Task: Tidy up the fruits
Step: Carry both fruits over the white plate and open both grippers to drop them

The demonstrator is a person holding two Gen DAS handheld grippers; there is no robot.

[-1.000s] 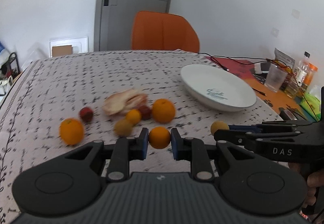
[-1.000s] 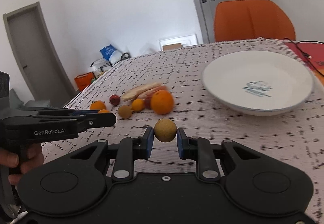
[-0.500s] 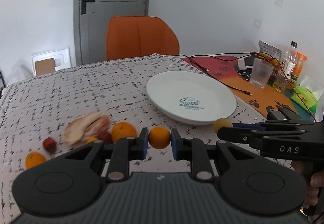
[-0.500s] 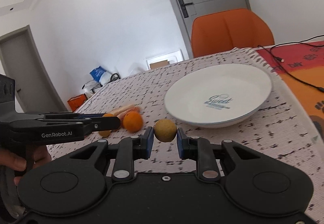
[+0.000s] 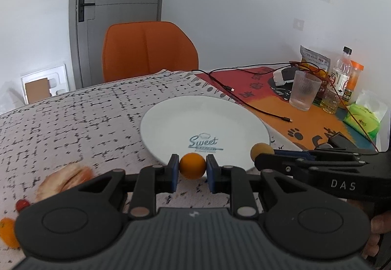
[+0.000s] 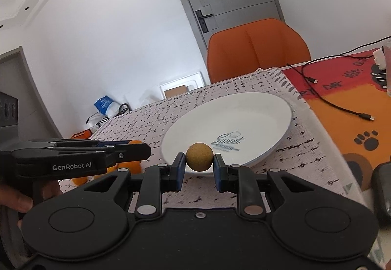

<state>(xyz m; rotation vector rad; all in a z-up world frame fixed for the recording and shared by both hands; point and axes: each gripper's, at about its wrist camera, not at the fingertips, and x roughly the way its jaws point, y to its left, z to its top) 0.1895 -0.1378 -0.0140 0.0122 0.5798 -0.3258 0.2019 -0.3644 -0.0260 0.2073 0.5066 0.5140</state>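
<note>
My left gripper is shut on a small orange fruit, held just in front of the near rim of a white plate printed "Sweet". My right gripper is shut on a small tan round fruit, held at the near rim of the same plate. The right gripper also shows in the left wrist view, to the right, with the tan fruit at its tip. The left gripper shows in the right wrist view, to the left.
Peeled fruit pieces, a small red fruit and an orange lie at the left on the patterned tablecloth. A glass, bottles, cables and an orange chair stand beyond.
Both grippers have swung right, away from the fruit pile and toward the white plate, each still holding its fruit. The plate now lies straight ahead and closer.
</note>
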